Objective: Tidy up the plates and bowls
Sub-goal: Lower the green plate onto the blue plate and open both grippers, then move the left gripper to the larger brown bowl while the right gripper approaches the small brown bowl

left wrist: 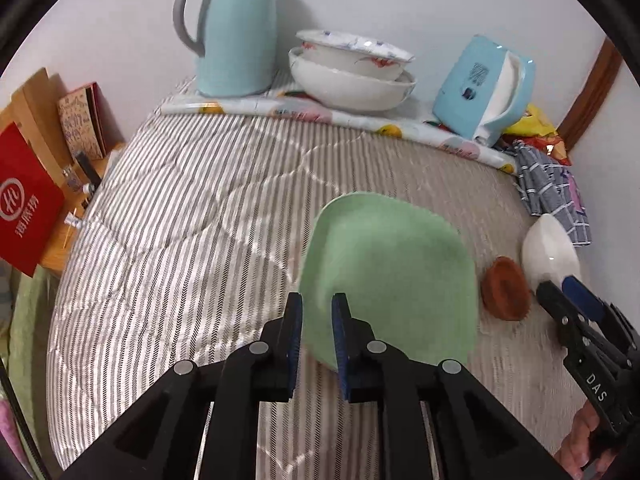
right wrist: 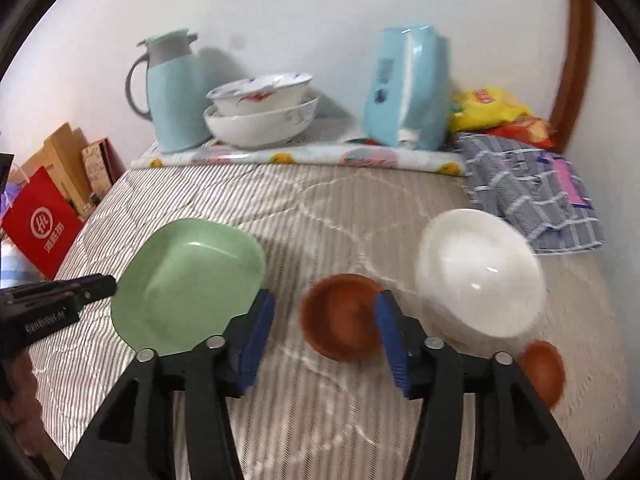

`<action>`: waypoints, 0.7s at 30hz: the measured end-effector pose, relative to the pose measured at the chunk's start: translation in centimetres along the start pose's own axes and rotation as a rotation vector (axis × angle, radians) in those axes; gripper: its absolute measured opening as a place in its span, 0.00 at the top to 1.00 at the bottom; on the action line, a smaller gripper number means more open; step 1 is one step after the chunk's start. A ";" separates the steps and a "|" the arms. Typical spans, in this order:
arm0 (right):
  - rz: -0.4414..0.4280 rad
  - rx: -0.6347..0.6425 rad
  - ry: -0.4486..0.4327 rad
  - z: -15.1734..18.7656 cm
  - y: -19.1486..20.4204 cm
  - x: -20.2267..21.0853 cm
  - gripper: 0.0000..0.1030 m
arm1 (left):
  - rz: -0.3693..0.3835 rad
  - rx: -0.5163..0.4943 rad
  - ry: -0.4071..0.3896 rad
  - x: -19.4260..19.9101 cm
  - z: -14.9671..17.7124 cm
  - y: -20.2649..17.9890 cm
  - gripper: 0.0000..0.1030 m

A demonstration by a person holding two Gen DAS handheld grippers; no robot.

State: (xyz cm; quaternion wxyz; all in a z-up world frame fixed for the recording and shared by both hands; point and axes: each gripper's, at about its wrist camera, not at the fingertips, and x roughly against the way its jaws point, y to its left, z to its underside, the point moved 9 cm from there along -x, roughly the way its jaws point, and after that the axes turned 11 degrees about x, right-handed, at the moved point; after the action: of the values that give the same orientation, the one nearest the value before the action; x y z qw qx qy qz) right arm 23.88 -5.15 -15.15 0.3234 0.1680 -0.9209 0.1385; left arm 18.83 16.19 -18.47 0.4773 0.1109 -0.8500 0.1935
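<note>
Two grippers over loose crockery on a striped quilt; neither has a firm hold.

Your left gripper (left wrist: 316,320) has its jaws nearly together astride the green plate's (left wrist: 390,276) near rim, with no visible pinch. Your right gripper (right wrist: 324,336) is spread and empty, one finger over the brown bowl (right wrist: 340,316). The white bowl (right wrist: 480,272) sits just beyond it. Expect stiff, glazed, slippery, breakable ware: grip rims squarely and lift slowly off the soft quilt (right wrist: 320,208).

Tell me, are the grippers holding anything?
Right gripper is open, holding nothing. Left gripper has the green plate's near rim between its fingers, but whether it pinches cannot be told.
</note>
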 end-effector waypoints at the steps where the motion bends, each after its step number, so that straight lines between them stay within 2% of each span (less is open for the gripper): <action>1: 0.007 -0.013 -0.009 0.3 -0.7 0.6 0.43 | 0.009 -0.007 -0.008 0.5 0.0 -0.4 0.82; 4: 0.030 -0.056 -0.033 1.1 -2.8 2.2 0.38 | 0.023 -0.032 -0.036 1.8 0.2 -2.1 0.78; 10: 0.084 -0.129 -0.044 4.0 -6.9 5.3 0.37 | 0.079 -0.091 -0.043 3.0 1.8 -6.7 0.76; 12: 0.087 -0.155 -0.046 5.0 -8.2 6.3 0.37 | 0.086 -0.115 -0.039 3.0 2.7 -8.4 0.69; 19: 0.119 -0.240 -0.023 8.8 -13.0 8.0 0.35 | 0.132 -0.148 -0.003 2.3 5.2 -12.8 0.68; 21: 0.125 -0.255 -0.014 9.8 -14.4 8.1 0.35 | 0.130 -0.151 0.004 1.9 5.8 -13.8 0.64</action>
State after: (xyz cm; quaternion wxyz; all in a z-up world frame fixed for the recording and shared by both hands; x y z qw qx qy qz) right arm 18.28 -23.48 -15.18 0.3264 0.0688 -0.9419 0.0391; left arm 18.54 1.27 -16.51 0.4724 0.0186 -0.8666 0.1597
